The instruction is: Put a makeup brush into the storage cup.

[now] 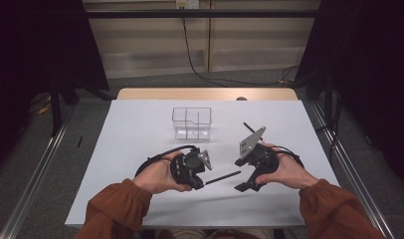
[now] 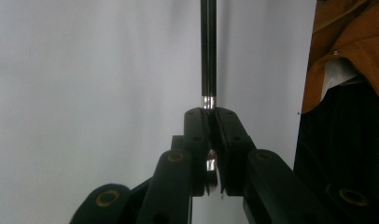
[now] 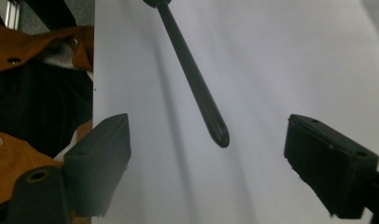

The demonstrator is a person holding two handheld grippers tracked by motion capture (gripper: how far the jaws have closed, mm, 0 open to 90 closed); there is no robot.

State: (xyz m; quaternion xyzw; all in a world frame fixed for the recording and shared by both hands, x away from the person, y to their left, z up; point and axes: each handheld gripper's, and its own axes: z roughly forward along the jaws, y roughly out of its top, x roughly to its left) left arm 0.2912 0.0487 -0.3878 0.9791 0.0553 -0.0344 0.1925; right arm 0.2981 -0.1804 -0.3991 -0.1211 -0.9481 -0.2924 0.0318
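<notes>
Standing unfilled: clear divided box (image 1: 191,122) on table (image 1: 135,134).

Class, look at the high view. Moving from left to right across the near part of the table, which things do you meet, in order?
Left hand-held gripper → black pen held in it → right hand-held gripper.

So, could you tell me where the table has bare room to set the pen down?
Free: the table's left stretch, between its left edge and the clear box, and the near strip in front of both hands. Also the right far corner. Crowded: the middle, where the left gripper holds the pen toward the right gripper, just below the box.
</notes>
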